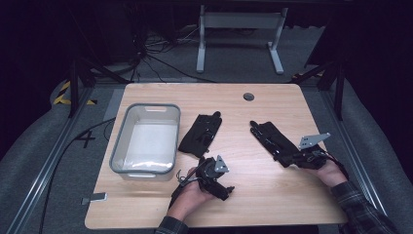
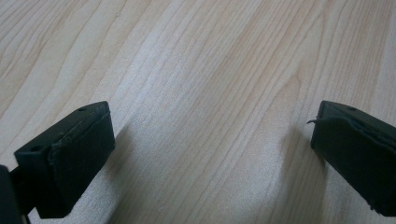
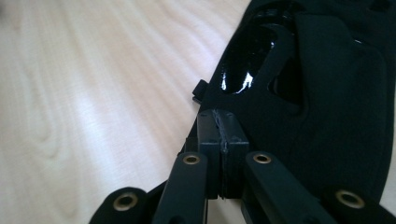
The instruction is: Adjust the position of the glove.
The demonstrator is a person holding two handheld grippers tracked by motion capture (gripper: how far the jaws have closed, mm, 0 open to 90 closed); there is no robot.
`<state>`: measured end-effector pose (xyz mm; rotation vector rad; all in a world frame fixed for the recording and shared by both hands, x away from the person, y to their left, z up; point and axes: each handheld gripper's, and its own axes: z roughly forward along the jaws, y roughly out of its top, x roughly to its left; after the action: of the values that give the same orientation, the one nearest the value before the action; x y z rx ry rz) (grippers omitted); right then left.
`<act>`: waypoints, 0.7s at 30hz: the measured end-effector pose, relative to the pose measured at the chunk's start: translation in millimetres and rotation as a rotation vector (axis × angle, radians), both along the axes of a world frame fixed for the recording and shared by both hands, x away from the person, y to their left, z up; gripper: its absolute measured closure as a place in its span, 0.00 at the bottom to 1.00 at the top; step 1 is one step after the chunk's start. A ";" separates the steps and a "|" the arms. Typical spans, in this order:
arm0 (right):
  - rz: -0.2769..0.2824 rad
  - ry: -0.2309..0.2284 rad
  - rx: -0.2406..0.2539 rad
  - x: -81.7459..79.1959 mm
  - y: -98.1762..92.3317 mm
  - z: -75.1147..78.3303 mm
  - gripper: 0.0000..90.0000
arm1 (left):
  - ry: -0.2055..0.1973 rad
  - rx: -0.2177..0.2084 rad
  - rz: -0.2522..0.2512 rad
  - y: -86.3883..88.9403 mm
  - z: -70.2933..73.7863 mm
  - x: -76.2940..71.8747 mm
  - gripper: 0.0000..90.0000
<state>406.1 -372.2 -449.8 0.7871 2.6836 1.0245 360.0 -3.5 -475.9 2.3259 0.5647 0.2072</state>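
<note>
Two black gloves lie on the wooden table (image 1: 263, 195). One glove (image 1: 200, 134) rests beside the bin. The other glove (image 1: 270, 136) lies right of centre, and its shiny black panel and fabric (image 3: 327, 93) are close up in the right gripper view. My right gripper (image 1: 286, 158) (image 3: 222, 130) is at that glove's near end with its jaws pressed together, and the glove's edge seems pinched at their tips. My left gripper (image 1: 225, 189) (image 2: 212, 144) hovers low over bare wood near the front, its jaws wide apart with nothing between them.
A grey-rimmed clear bin (image 1: 117, 141) stands at the table's left with something pale in the bottom. A round cable hole (image 1: 249, 96) sits near the far edge. A small grey tag (image 1: 97, 197) lies at the front left corner. Dark floor, cables and a table frame lie beyond.
</note>
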 end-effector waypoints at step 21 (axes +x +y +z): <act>0.095 -0.020 0.030 -30.6 10.0 20.6 1.00 | 0.001 -0.001 -0.001 -0.1 0.0 0.1 0.00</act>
<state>375.4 -362.2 -429.2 0.6563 2.7179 1.0907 360.1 -3.5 -475.9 2.3256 0.5638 0.2060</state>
